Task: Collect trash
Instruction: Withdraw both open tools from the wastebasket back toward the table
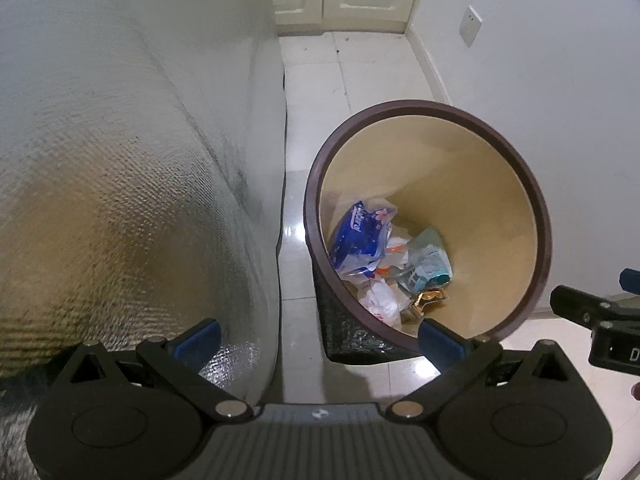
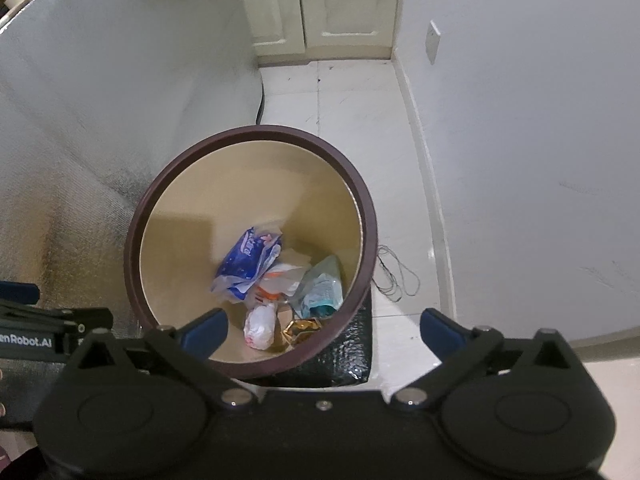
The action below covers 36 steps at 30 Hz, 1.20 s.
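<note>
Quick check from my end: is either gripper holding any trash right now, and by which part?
Nothing is held. The left gripper and right gripper both stand open and empty above the trash bin; the wrappers lie inside it.

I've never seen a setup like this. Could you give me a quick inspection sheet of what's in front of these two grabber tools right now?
Surface: glossy white tiled floor, a few dark specks.
Job's things: round trash bin, dark rim, tan inside, standing on the floor. In it: a blue plastic wrapper, a teal packet, a crumpled white piece, a gold foil wrapper.
Clutter: nothing seen on the floor around the bin.
Grippers: left gripper open, nothing between its fingers; right gripper open and empty, above the bin.
Cables: a thin looped wire on the floor beside the bin.
Surroundings: silver foil sheet, cream cabinets, white wall with a socket plate.
</note>
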Each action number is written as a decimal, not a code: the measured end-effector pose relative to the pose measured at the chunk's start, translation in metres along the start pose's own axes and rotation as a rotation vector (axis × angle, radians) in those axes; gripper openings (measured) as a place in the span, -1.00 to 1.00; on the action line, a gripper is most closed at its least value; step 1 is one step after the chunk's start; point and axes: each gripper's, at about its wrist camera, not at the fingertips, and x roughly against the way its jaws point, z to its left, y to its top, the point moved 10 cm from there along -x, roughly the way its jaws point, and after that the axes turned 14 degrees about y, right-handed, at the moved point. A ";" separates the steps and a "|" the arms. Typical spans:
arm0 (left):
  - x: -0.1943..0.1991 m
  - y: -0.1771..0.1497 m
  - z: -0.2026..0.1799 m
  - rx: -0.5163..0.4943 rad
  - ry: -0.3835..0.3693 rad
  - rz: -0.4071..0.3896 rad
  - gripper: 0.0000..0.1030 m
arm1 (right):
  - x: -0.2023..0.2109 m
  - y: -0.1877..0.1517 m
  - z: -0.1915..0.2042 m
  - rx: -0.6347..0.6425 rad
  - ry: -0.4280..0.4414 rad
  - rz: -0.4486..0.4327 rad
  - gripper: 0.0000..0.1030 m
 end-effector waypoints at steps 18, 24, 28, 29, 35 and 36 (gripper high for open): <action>0.074 -0.033 0.011 -0.005 -0.054 -0.182 1.00 | 0.073 -0.037 -0.006 -0.029 -0.023 -0.169 1.00; 0.108 -0.039 0.018 0.007 -0.092 -0.279 1.00 | 0.113 -0.047 -0.005 -0.031 -0.019 -0.274 1.00; 0.135 -0.046 0.021 0.004 -0.135 -0.344 1.00 | 0.139 -0.052 0.000 -0.024 -0.016 -0.348 1.00; 0.141 -0.047 0.021 0.002 -0.140 -0.360 1.00 | 0.146 -0.052 0.002 -0.022 -0.011 -0.370 1.00; 0.189 -0.055 0.029 -0.016 -0.187 -0.493 1.00 | 0.183 -0.050 0.019 0.008 0.010 -0.489 1.00; 0.197 -0.055 0.033 -0.014 -0.187 -0.518 1.00 | 0.189 -0.049 0.024 0.019 0.016 -0.508 1.00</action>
